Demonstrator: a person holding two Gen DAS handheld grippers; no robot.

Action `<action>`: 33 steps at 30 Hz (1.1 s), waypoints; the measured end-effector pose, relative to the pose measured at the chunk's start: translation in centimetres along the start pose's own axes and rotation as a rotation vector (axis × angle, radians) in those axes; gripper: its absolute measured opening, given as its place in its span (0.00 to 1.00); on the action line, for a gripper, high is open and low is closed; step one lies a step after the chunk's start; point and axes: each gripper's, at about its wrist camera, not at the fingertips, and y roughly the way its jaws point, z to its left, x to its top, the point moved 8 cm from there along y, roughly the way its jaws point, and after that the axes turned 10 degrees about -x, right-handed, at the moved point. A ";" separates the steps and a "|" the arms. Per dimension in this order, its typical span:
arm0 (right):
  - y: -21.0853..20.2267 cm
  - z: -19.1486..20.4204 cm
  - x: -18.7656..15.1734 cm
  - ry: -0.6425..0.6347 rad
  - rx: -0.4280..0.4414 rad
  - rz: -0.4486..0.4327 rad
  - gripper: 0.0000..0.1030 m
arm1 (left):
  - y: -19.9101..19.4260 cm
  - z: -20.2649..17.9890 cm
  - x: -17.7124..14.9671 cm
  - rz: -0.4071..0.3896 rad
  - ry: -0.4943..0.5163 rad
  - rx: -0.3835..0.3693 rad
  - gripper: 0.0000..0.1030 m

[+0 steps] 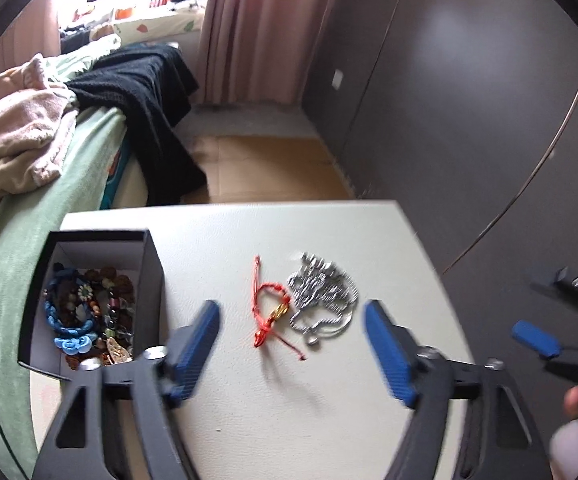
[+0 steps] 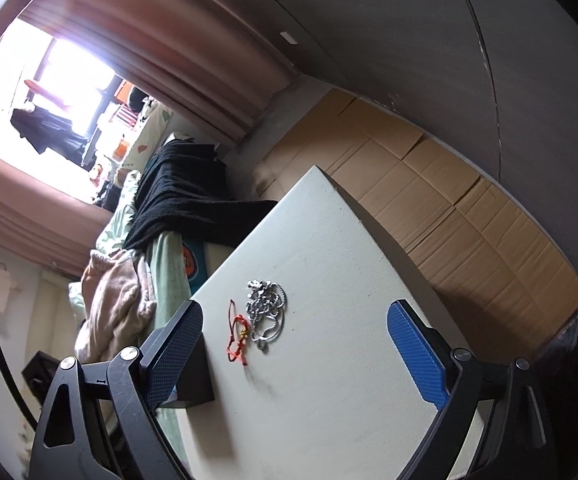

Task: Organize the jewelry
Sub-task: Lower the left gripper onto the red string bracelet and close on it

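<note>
Table (image 1: 249, 400) at centre of left wrist view. Box (image 1: 151, 280) on table at 9 o'clock from table middle, near bed-side edge; beads and bracelets (image 1: 85, 312) inside box. Cord bracelet (image 1: 269, 312) on table at 3 o'clock from box, apart from it. Chain heap (image 1: 323, 300) just beside cord bracelet at its 3 o'clock. Bed (image 1: 29, 220) beyond table edge at 9 o'clock. Cardboard (image 1: 265, 168) on floor behind table at 12 o'clock.
</note>
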 end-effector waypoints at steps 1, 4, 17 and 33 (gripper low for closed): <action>0.2 0.0 0.1 0.002 0.003 0.005 0.92 | 0.8 0.3 -0.3 0.031 -0.007 0.009 0.58; 0.6 -0.1 0.1 0.002 -0.003 0.014 0.92 | 2.0 1.4 -0.8 0.076 -0.025 0.041 0.51; 3.3 1.0 0.0 -0.003 -0.015 0.061 0.92 | 5.3 2.8 -1.5 0.161 -0.009 0.106 0.31; 7.7 4.4 -2.0 -0.144 -0.077 0.087 0.63 | 1.7 4.4 1.1 0.057 -0.121 -0.042 0.06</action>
